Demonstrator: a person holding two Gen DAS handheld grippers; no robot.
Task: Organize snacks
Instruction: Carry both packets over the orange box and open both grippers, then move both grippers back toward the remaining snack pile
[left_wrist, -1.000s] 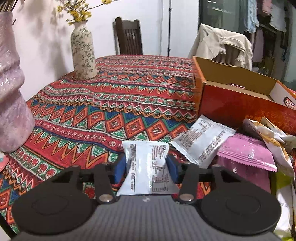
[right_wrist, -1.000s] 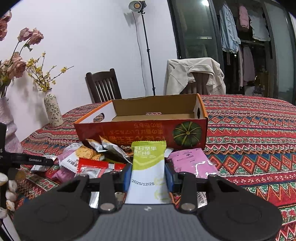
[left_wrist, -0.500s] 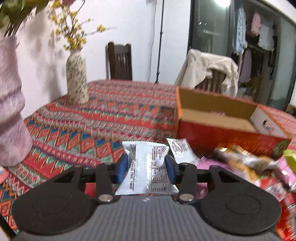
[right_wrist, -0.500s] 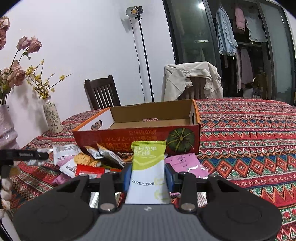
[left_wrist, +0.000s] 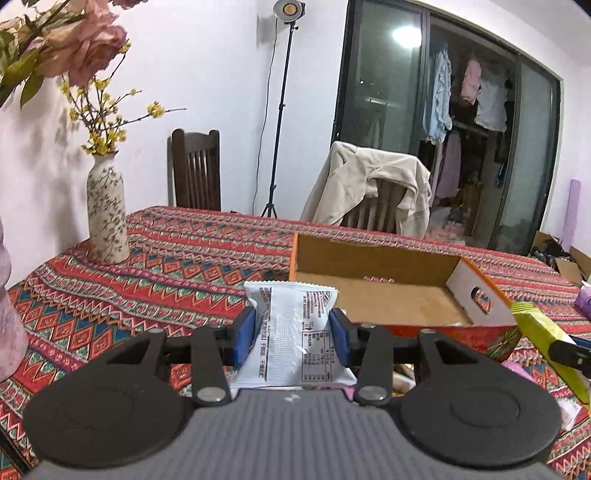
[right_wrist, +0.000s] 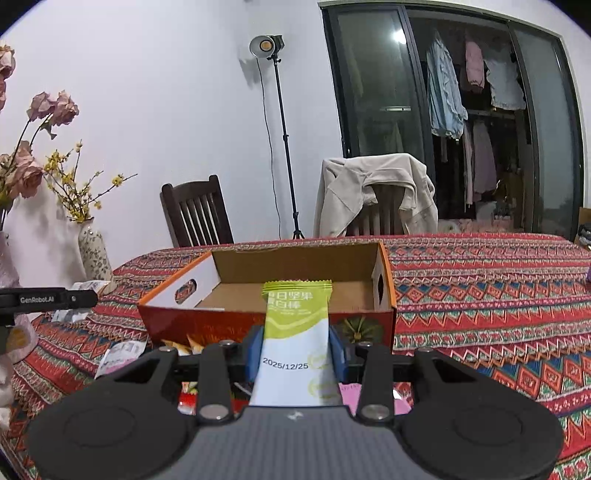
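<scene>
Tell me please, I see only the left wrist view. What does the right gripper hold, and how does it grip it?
Observer: The right gripper is shut on a green and white packet, with a pad on each long edge. The packet points toward the box.
Operator: Is some text on this packet?
Observer: Yes, a date is printed on its white part.
Operator: Do loose snacks lie near the box on your side?
Observer: A pale packet lies on the tablecloth, just left of the box's near corner.
</scene>
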